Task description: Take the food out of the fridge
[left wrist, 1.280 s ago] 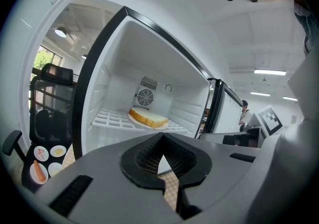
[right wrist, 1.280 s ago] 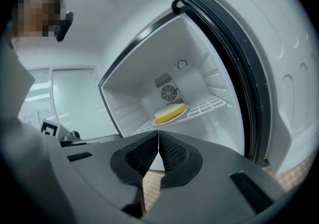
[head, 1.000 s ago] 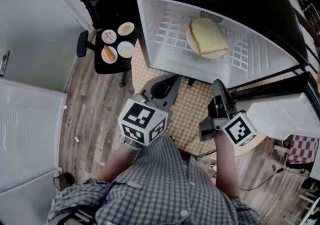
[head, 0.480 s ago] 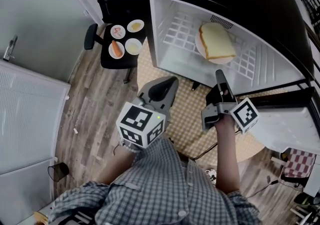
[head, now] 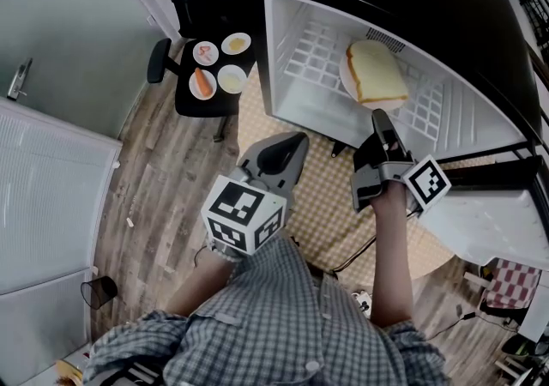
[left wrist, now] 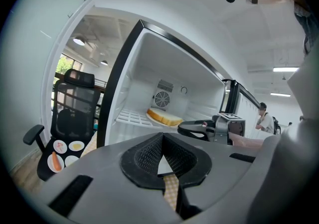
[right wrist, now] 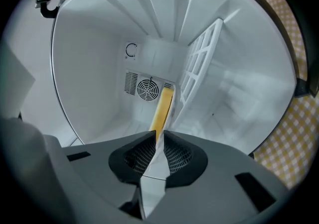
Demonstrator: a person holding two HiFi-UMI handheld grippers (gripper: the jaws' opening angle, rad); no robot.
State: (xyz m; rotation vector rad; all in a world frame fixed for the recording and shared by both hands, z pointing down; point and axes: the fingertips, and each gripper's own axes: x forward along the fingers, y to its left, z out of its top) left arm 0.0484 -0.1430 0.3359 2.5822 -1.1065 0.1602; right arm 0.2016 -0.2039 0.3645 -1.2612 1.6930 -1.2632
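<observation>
The small fridge (head: 292, 97) stands open, its white inside showing. On its wire shelf (head: 322, 54) lies a slice of bread (head: 376, 74) on a pale plate. My right gripper (head: 382, 129) is shut and empty, turned on its side, its tip at the fridge's front edge just below the bread. In the right gripper view the bread (right wrist: 162, 106) shows edge-on straight past the jaws (right wrist: 158, 137). My left gripper (head: 289, 148) is shut and empty, hanging over the checked mat, short of the fridge. From the left gripper view (left wrist: 162, 137) I see the bread (left wrist: 164, 117) and the right gripper (left wrist: 197, 128).
A black office chair (head: 206, 75) stands left of the fridge, with three small plates of food on its seat, one with a carrot (head: 202, 81). The fridge door (head: 489, 213) is swung open at the right. A checked mat (head: 322, 204) covers the floor. A person (left wrist: 263, 116) stands far back.
My right gripper has moved forward to the fridge opening, closer to the bread. The left gripper has hardly moved. The head view has shifted slightly.
</observation>
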